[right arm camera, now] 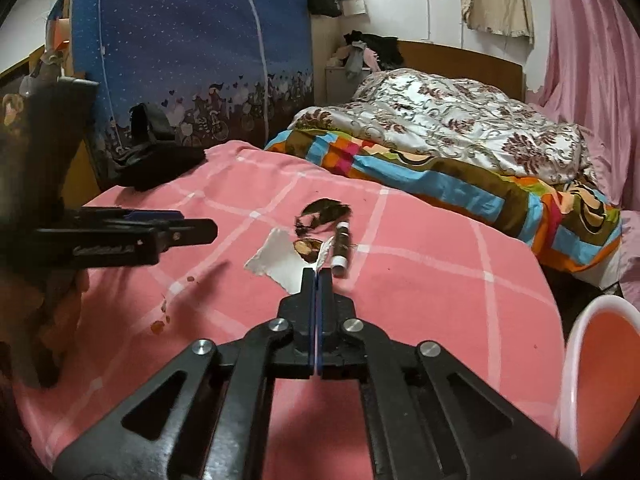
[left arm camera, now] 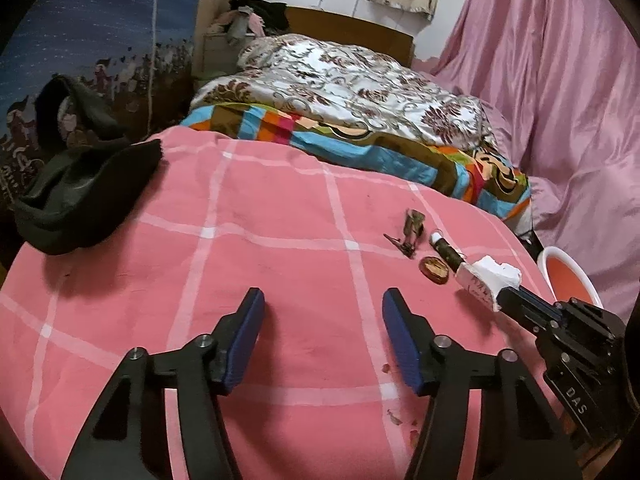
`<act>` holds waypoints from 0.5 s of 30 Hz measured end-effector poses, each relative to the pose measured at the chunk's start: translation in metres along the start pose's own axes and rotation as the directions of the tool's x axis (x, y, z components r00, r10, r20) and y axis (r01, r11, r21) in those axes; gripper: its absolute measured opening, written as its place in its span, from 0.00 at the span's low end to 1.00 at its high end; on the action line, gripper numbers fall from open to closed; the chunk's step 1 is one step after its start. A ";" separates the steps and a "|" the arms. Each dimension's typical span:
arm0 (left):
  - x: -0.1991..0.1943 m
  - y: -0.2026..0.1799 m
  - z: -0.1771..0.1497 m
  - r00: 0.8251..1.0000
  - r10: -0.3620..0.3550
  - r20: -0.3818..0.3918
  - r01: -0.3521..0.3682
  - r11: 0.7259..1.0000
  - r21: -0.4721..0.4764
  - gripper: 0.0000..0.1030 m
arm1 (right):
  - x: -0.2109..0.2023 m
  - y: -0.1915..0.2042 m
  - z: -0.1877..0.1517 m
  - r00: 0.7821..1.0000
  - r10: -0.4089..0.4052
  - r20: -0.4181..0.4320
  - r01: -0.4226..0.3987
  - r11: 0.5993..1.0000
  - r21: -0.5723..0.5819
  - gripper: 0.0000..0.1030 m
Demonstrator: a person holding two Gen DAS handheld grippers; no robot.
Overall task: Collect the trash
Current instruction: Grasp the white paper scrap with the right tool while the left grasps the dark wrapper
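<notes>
A: The right tongs (right arm camera: 318,276) are clenched on the white paper scrap (right arm camera: 276,260), just beside the spool (right arm camera: 342,250) on the bed (right arm camera: 420,280).

B: Thin pinch; it could tear or slip before reaching the bin (right arm camera: 600,360). The left tongs (left arm camera: 323,320) hang released, empty.

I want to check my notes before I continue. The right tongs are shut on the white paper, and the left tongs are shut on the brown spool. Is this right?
Not fully. The right tongs are indeed shut on the white paper, but the left tongs are open and hold nothing. The left wrist view shows this; the brown spool lies on the pink cloth.
</notes>
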State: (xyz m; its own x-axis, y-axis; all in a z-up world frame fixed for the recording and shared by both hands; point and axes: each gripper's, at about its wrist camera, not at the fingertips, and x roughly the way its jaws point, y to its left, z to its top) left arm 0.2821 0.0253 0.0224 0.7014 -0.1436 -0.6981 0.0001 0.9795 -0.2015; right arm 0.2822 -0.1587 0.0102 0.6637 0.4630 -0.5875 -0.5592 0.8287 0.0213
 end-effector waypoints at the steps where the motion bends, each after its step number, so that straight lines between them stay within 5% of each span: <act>1: 0.002 -0.001 0.001 1.000 -0.005 -0.005 0.005 1.000 0.004 0.48 | -0.003 -0.004 -0.001 1.000 -0.009 0.003 0.009 1.000 0.007 0.07; 15: 0.053 -0.039 0.034 0.995 -0.087 -0.055 0.091 0.993 0.070 0.40 | -0.015 -0.037 -0.005 0.996 -0.087 0.009 0.086 0.994 0.074 0.07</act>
State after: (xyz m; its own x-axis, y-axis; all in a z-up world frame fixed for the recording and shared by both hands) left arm 0.3433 -0.0154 0.0167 0.6585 -0.2363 -0.7145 0.1138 0.9698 -0.2158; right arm 0.2908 -0.1980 0.0140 0.7143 0.3918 -0.5799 -0.4615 0.8866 0.0306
